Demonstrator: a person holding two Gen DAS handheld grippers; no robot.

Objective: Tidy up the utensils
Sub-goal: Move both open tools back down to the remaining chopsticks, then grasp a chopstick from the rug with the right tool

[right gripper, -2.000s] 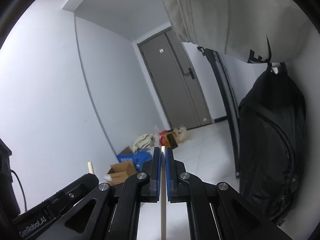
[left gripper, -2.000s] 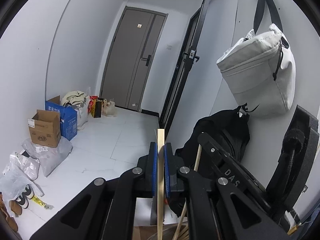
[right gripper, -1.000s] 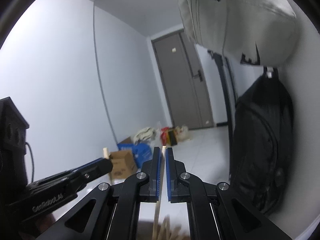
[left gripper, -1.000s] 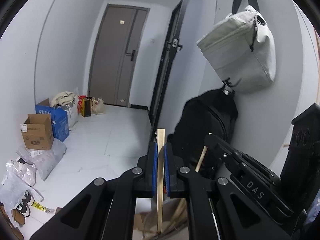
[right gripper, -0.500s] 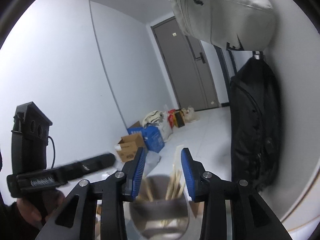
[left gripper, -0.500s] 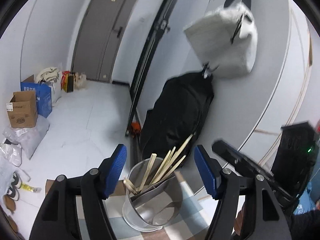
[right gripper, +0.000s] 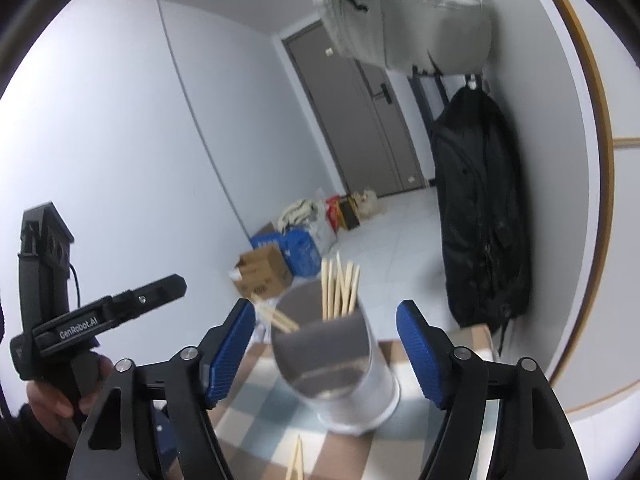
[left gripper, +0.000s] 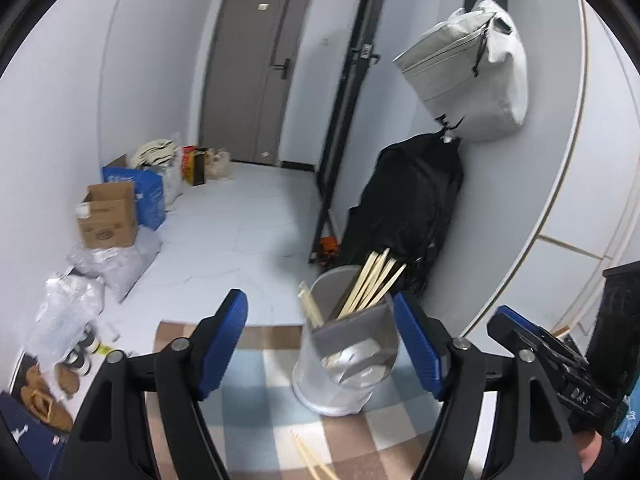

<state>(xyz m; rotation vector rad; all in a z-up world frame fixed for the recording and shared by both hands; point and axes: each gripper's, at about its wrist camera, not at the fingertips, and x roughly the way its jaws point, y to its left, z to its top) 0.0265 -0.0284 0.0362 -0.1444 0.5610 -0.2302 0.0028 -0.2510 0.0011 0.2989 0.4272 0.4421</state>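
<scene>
Low in both views, loose chopsticks (left gripper: 310,456) are seen lying on the checked cloth (left gripper: 256,392) of the counter. The left gripper (left gripper: 320,344) is seen with its fingers (left gripper: 224,340) spread and opening; nothing is pinched. The right gripper (right gripper: 326,354) is likewise spread and opening, with nothing pressed. Beyond the fingertips, at centre frame, the holder (left gripper: 346,364) stands on the cloth, with chopsticks (left gripper: 370,282) leaning inside it. Further off, a black bag (left gripper: 408,208) and a grey bag (left gripper: 468,72) hang at the right, and boxes (left gripper: 108,216) are seen on the floor at the left.
</scene>
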